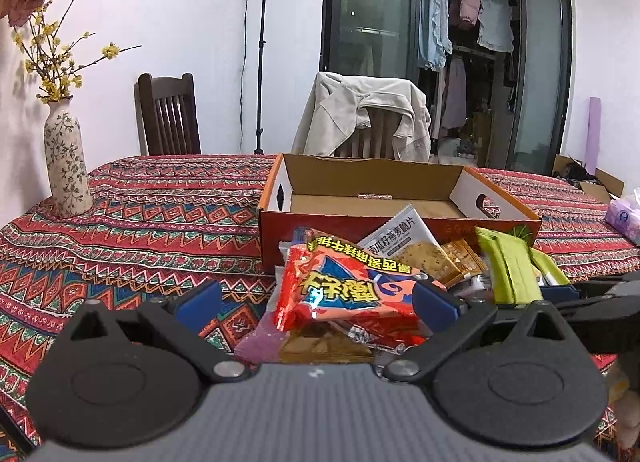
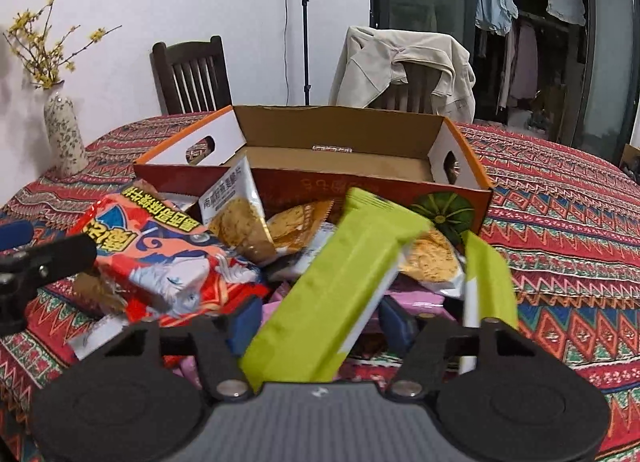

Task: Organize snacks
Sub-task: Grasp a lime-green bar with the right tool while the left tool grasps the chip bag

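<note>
A pile of snack packets lies on the patterned tablecloth in front of an open cardboard box (image 1: pixel 396 218) (image 2: pixel 352 182), whose inside shows bare. My left gripper (image 1: pixel 316 302) is open, its blue pads either side of a red-orange packet (image 1: pixel 352 286) (image 2: pixel 160 254) on top of the pile. My right gripper (image 2: pixel 320 318) has its pads against a long lime-green packet (image 2: pixel 336 290) that stands tilted up between them; this packet also shows in the left wrist view (image 1: pixel 508 266). A white cracker packet (image 1: pixel 404 238) (image 2: pixel 236 206) leans on the box front.
A flowered vase (image 1: pixel 66 166) (image 2: pixel 64 134) with yellow sprigs stands at the table's left. Two chairs stand behind the table, one (image 1: pixel 372 118) draped with a beige jacket. A tissue pack (image 1: pixel 624 214) lies at the far right. A lamp stand (image 1: pixel 260 62) rises behind.
</note>
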Available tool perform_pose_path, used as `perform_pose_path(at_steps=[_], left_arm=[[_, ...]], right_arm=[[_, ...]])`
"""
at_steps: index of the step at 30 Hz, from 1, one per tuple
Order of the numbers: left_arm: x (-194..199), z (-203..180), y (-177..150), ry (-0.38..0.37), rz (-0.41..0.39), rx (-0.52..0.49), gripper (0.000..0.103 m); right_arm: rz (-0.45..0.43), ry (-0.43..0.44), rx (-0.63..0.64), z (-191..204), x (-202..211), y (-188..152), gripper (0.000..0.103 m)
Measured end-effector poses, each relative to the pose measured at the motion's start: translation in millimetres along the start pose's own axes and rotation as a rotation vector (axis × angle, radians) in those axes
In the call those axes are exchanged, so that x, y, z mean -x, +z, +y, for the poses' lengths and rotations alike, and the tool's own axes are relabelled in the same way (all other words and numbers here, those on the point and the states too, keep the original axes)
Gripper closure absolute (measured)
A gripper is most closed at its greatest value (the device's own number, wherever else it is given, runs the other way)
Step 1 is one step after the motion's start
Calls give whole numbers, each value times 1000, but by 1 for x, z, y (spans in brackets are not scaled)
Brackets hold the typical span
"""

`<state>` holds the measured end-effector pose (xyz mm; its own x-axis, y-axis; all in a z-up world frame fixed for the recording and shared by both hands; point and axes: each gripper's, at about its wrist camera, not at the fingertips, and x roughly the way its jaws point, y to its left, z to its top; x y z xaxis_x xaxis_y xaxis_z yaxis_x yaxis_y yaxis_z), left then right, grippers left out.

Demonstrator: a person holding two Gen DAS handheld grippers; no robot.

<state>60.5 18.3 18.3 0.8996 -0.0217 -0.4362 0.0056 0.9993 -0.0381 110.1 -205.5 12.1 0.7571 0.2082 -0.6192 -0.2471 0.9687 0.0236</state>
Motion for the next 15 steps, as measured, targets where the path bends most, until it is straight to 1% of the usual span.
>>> perform_pose_path(at_steps=[1, 2, 6, 10, 13, 15], left_arm=[[-1, -2, 1, -4, 4, -1, 0], [-2, -3, 1, -8, 7, -2, 0], [-9, -12, 7, -24, 33, -10, 0], [-19, -21, 13, -36, 77, -2, 0], [-26, -32, 17, -20, 100, -9, 0], [-30, -40, 19, -6, 111, -13, 0]], right_arm=[[-4, 3, -7, -4, 2, 0, 62], [-6, 7, -13, -8, 4, 1, 64], [-29, 36, -38, -26, 11, 1, 66], [-83, 57, -70, -39, 18, 0, 66], [-123, 52, -78, -44, 20, 0, 66], [-131, 61, -91, -47, 18, 0, 66]])
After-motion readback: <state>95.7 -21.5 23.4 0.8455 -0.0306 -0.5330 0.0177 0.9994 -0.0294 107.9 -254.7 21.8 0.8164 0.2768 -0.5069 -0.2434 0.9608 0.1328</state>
